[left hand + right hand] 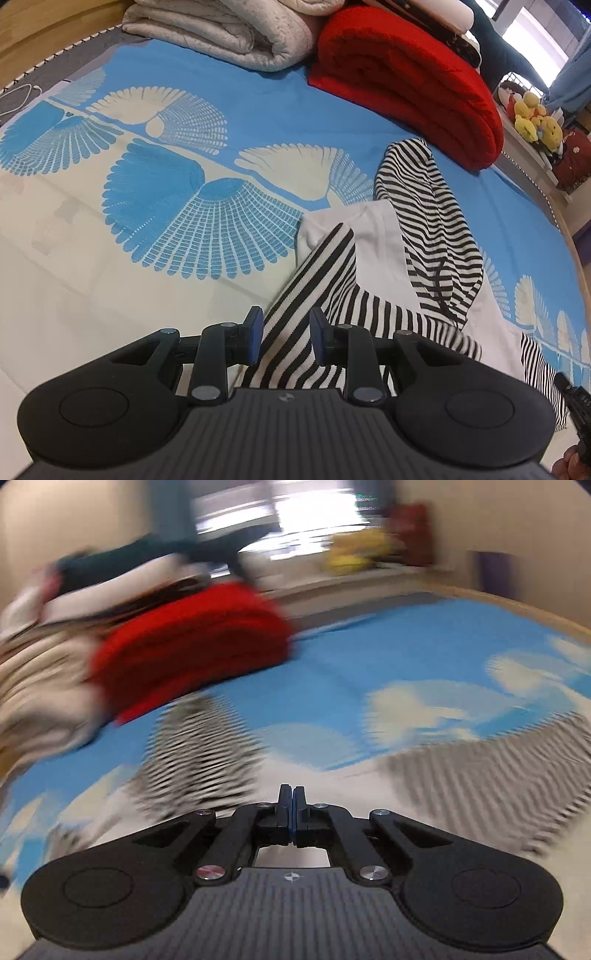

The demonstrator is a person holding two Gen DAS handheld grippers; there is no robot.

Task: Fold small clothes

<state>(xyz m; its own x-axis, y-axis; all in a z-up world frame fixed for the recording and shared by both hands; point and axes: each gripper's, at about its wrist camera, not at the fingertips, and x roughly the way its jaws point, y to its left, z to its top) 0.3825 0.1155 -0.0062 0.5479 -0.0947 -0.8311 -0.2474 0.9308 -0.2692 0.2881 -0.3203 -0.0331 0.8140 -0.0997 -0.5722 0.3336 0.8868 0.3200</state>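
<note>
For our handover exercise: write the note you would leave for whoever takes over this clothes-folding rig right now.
Left gripper: partly open, a fold of the striped garment between its pads; a grip cannot be confirmed.
Right gripper: shut, empty, above the bedspread; that view is blurred.
The garment lies rumpled on the bedspread, white inner side showing, near the folded red blanket.
Done: no neat fold visible yet.
Left: spread it flat, fold it.

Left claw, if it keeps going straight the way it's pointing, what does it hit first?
The striped garment: a band of it already runs between the left claw fingers. Past that lies its white part, then the blue patterned bedspread. Depth is hard to judge.
</note>
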